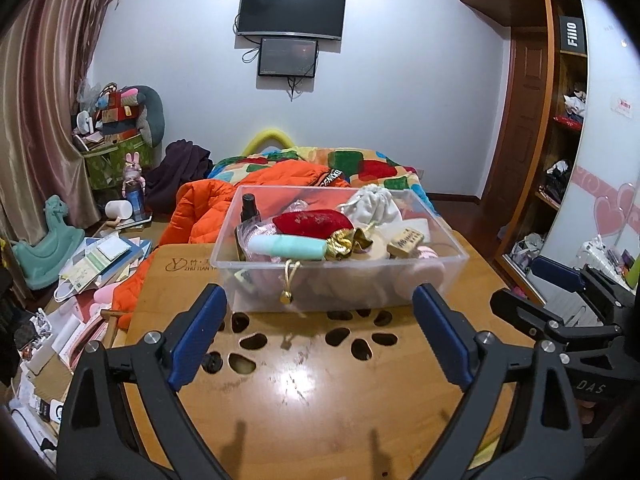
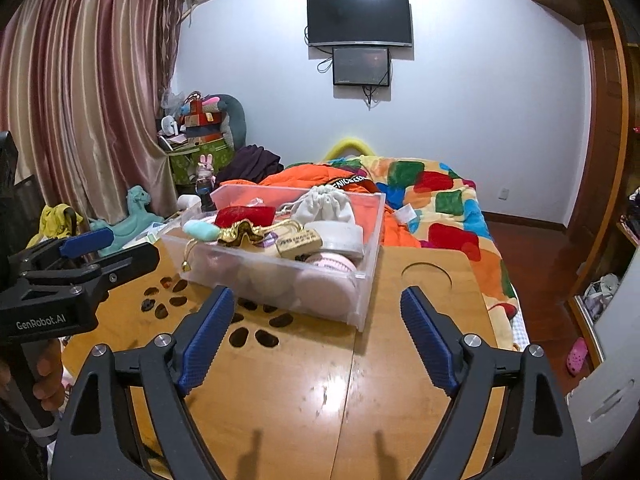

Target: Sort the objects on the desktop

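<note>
One bin (image 1: 340, 280), two tongs (image 1: 320, 320)

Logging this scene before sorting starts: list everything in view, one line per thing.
clear plastic bin: one, transparent, on the wooden table, full of small items
red pouch: one, red with gold trim, in the bin
white drawstring bag: one, white, at the bin's back
mint tube: one, pale green, lying in the bin's front
black-capped bottle: one, dark, upright in the bin's left corner
wooden tag: one, tan, in the bin's right part
wooden table: one, brown, with oval cut-outs
orange jacket: one, on the bed behind
wall screens: two, black, on the far wall
left hand-held gripper: one, black with blue pads, open, empty
right hand-held gripper: one, same colours, open, empty
</note>
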Motion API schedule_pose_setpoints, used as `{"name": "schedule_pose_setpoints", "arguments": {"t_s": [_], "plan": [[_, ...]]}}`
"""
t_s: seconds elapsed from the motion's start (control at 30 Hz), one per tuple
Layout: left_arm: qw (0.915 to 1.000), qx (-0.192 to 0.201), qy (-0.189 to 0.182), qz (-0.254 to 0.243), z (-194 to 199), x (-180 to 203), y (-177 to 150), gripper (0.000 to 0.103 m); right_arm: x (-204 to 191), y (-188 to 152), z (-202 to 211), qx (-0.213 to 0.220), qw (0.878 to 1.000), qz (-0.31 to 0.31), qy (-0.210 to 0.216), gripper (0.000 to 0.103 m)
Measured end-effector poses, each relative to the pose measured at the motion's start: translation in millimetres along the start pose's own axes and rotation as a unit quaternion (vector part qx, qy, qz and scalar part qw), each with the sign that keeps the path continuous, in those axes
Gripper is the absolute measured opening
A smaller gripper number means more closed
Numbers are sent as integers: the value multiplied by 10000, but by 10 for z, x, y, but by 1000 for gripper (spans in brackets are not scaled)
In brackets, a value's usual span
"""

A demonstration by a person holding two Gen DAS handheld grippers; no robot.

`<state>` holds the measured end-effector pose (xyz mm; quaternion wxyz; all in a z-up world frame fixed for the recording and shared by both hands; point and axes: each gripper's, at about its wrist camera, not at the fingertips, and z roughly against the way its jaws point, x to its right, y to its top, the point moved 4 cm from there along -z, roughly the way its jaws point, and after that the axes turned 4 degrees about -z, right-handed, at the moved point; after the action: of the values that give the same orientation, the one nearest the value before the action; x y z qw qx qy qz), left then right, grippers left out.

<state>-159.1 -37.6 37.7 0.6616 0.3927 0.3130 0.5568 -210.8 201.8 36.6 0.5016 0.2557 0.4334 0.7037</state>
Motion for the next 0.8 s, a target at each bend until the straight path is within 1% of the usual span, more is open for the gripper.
{"name": "schedule_pose_setpoints", "arguments": {"t_s": [0.2,0.47,0.5,0.57,0.7,0.8], "plan": [[10000,-39,35,28,50,37,-116,95,23,-107,46,-49,10000,-49,13,83],[9996,-206,-17,186,38,33,-236,95,45,-199,44,-129,9998,-119,45,84],[9996,-212,-54,177,38,43,-244,98,43,-200,38,-137,9998,-121,48,84],[9998,-187,-28,106,49,76,-252,101,38,-207,31,-148,9998,-133,63,84],[9999,-142,85,-36,55,131,-250,101,49,-218,18,-167,9997,-168,62,85],[9999,-134,79,3,43,136,-252,101,67,-226,1,-208,9996,-204,64,85]]}}
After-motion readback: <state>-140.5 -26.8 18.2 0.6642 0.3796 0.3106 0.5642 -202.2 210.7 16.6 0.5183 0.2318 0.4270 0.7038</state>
